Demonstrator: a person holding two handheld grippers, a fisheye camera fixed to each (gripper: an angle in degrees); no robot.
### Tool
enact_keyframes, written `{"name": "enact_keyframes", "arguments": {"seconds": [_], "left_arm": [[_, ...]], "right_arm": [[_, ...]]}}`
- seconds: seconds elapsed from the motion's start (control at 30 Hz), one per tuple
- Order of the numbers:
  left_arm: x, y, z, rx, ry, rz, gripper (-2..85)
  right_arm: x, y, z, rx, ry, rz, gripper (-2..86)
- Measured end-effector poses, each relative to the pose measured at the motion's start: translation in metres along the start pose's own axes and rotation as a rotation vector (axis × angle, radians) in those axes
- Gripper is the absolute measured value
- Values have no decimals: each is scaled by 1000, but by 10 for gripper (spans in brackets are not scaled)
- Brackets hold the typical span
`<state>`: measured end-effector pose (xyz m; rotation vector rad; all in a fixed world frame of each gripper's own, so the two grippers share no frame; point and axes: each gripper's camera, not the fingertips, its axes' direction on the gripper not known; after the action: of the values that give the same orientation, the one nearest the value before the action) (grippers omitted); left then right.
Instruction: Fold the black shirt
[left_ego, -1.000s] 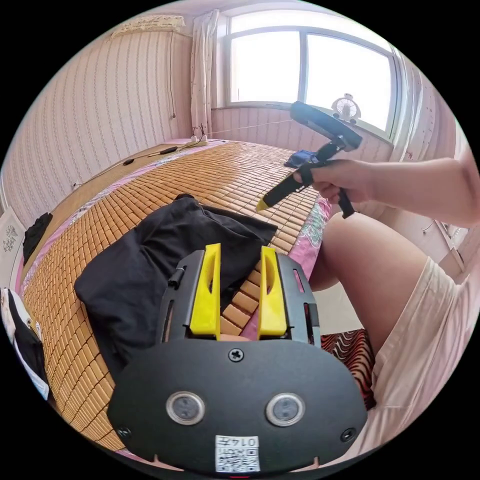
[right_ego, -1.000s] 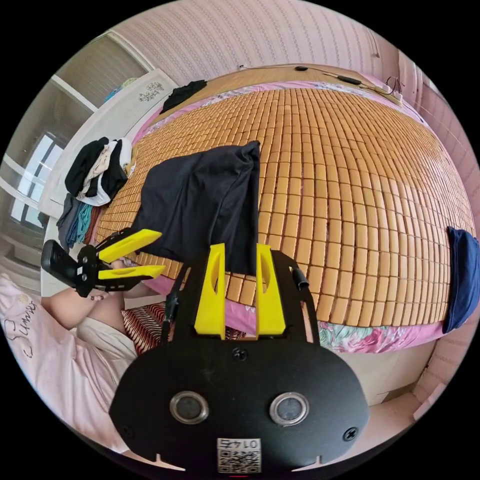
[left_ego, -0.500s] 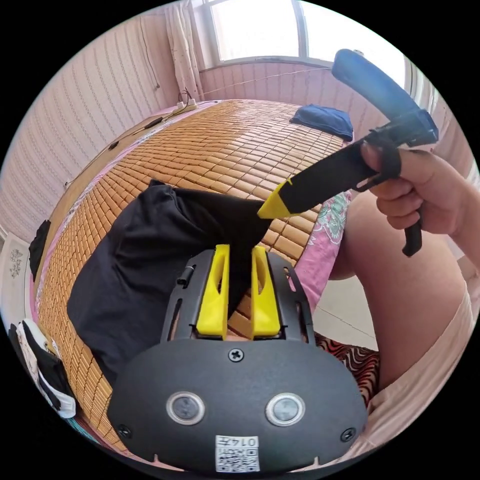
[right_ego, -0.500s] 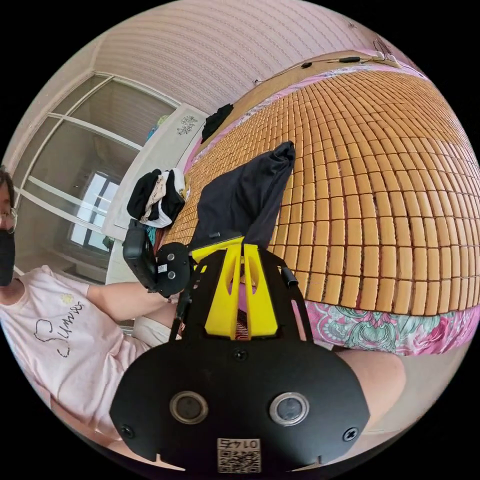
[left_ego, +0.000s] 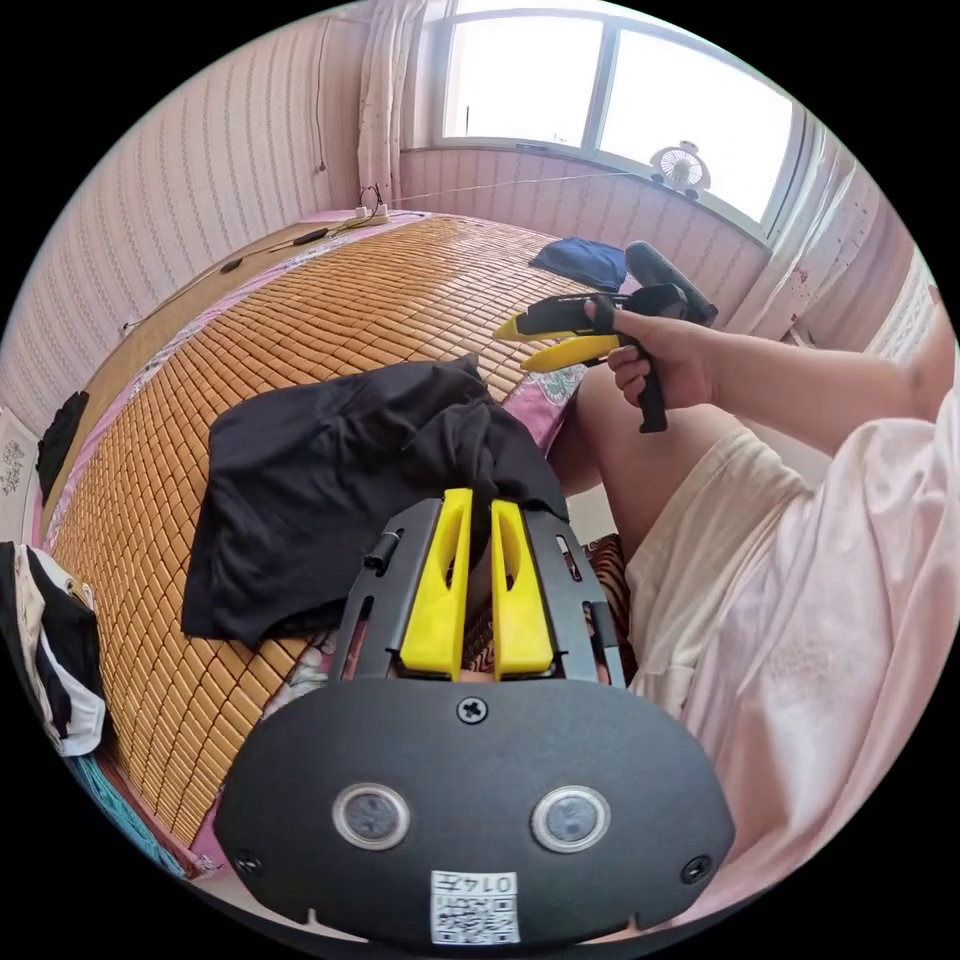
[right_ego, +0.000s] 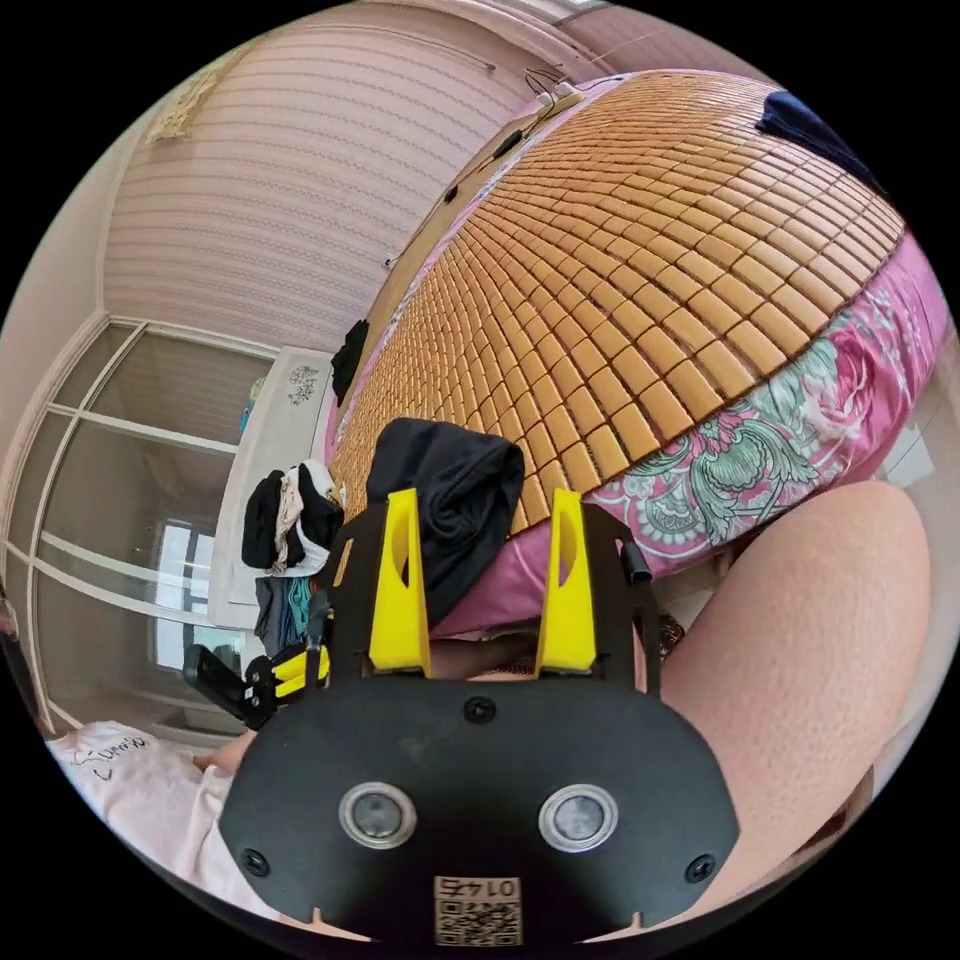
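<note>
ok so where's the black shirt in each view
Left gripper view: black shirt at centre-left on the bamboo mat, a bunch pinched in the left gripper.
Right gripper view: lower centre, draped over the mat's edge.
Shared landmark: the mat.

White sticker (left_ego: 475, 908) on the left gripper (left_ego: 478, 500) housing: square code plus a short row of printed characters, probably mirrored, not legible as text. Same kind of sticker on the right gripper (right_ego: 485, 495). Dark cursive lettering (right_ego: 105, 750) on the person's pale top (right_ego: 150, 800), too small and cut off to read.
</note>
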<state>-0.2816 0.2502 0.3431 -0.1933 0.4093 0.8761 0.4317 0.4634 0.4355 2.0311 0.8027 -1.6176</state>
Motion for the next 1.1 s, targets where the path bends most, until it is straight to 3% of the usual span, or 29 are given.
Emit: {"name": "enact_keyframes", "arguments": {"seconds": [0.17, 0.33, 0.63, 0.8, 0.9, 1.1], "left_arm": [[-15, 17, -21, 2, 8, -64, 23], [-26, 21, -40, 19, -4, -98, 28], [-40, 17, -83, 108, 141, -114, 34], [-70, 18, -98, 189, 287, -331, 35], [-96, 22, -104, 240, 327, -448, 36], [-153, 30, -94, 169, 180, -661, 46]], "right_arm": [[22, -2, 17, -44, 52, 112, 81], [26, -5, 12, -116, -52, 63, 23], [2, 4, -69, -66, -168, -96, 7], [-41, 2, -101, -46, -182, -182, 7], [-90, -18, -85, -71, -157, -291, 8], [-173, -64, 28, -208, -47, -340, 14]]}}
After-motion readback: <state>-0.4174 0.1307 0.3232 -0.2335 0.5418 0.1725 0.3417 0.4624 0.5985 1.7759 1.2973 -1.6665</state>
